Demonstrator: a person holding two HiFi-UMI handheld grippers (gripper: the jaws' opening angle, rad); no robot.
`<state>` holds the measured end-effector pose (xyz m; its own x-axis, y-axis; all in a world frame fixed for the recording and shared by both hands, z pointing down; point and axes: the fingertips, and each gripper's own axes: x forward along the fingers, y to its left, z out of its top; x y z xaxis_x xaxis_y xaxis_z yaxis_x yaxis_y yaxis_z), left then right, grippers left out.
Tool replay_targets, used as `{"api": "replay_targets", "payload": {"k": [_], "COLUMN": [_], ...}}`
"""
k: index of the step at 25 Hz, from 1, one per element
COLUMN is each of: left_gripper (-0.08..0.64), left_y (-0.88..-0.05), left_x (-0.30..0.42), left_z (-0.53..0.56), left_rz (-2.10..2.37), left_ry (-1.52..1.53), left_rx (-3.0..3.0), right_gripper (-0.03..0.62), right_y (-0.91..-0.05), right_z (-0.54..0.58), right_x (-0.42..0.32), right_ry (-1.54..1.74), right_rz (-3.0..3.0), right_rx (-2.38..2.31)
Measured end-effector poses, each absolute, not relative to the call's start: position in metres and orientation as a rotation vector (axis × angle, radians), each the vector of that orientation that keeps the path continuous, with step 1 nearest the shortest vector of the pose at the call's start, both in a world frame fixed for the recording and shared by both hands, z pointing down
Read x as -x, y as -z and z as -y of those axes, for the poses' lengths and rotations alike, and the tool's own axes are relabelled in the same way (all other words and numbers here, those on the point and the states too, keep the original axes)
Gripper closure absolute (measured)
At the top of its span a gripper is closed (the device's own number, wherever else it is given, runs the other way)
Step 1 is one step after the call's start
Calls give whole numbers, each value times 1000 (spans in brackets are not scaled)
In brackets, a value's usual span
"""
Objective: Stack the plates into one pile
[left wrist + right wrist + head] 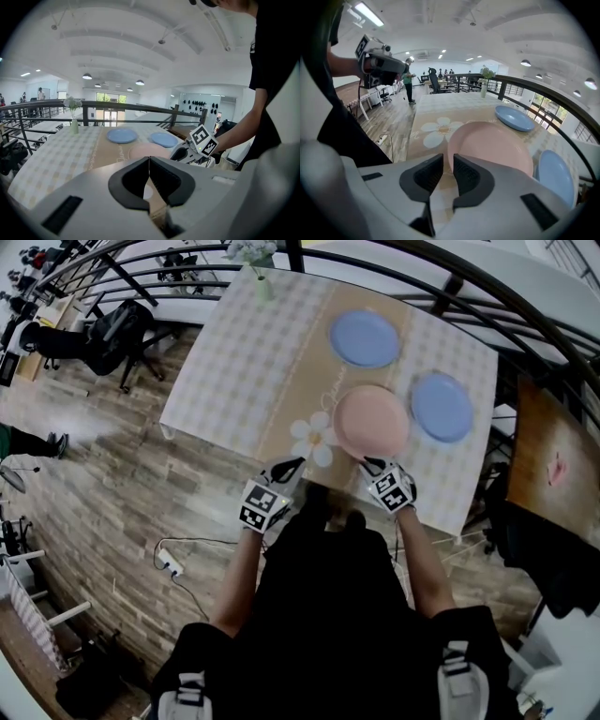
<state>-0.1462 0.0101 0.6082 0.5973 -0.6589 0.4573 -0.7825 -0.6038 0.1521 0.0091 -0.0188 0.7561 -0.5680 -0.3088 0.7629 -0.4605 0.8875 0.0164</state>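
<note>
A person stands at a checked table (216, 381) with three plates still lying apart on it. The right gripper (447, 161), jaws parted by a narrow slot with nothing pinched between them, points at the round pink plate (492, 145) at the table's near edge. The plate's near rim lies straight ahead, level with the jaw tips; whether it touches them cannot be told. The left gripper (149, 164), jaws closed together on nothing, hovers off to the plate's left above a daisy-printed runner (314, 439) and is the farther of the two. Two round blue plates, one beyond the pink plate (365, 337) and one just beside it on the right (442, 406), wait untouched. The pink plate's near rim looks the likely place to grip.
</note>
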Motion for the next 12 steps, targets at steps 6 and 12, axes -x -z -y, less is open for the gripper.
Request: {"api": "replay_targets", "payload": {"k": [6, 12], "left_gripper": [557, 557], "left_y": [-603, -609], "left_x": [154, 160], "left_z": [-4, -2], "left_rz": [1181, 1174], "left_ry": [-498, -515], "left_rx": [-2498, -2485], "right_gripper": [528, 532], "right_y": [-784, -800], "right_z": [27, 28], "right_x": [-10, -17], "right_ry": [-116, -27], "right_rz": [2100, 2002], "right_rx": [-503, -519]}}
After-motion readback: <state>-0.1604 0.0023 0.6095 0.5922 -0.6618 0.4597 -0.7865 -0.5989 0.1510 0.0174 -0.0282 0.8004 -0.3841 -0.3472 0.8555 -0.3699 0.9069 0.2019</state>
